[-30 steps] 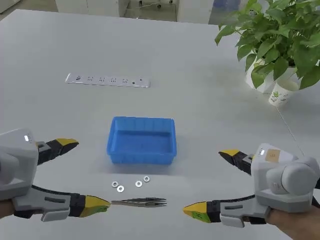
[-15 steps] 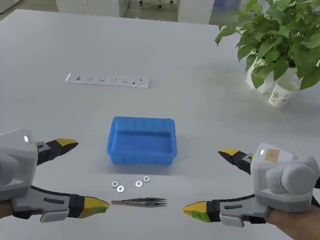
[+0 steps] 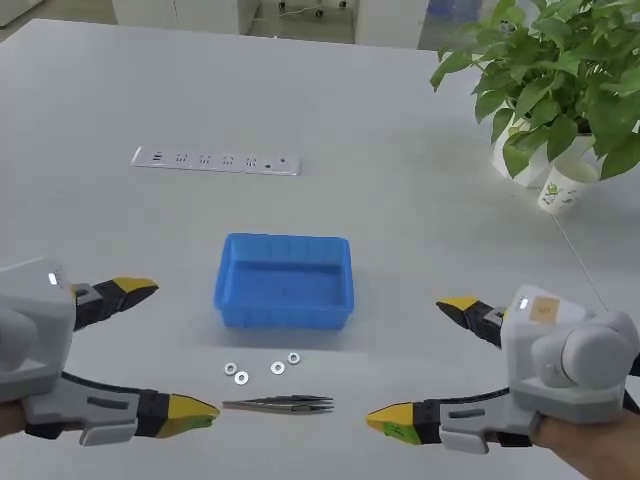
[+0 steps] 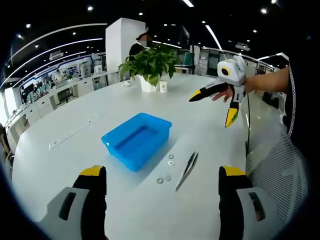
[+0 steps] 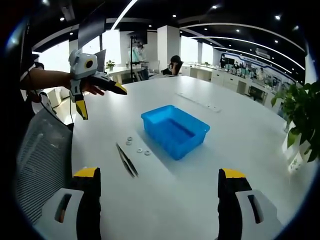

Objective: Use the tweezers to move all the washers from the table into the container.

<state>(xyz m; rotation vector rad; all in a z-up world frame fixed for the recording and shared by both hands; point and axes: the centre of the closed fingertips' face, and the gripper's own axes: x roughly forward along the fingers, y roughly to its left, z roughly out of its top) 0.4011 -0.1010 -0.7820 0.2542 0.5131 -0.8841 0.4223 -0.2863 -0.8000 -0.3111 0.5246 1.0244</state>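
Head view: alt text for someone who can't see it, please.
An open left gripper and open right gripper hover over a white table, either side of tweezers lying beside four washers, an empty blue container just behind. A power strip and potted plant sit farther back.

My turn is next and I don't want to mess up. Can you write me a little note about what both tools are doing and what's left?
Left tool: open, holding nothing, to the left of the tweezers.
Right tool: open, holding nothing, to the right of the tweezers.
Tweezers: lying flat on the table between the two tools, not gripped.
Washers: four, on the table between the tweezers and the blue container.
Container: no washers visible inside.
Done: nothing yet.
Left: pick up the tweezers, then move all four washers into the container.
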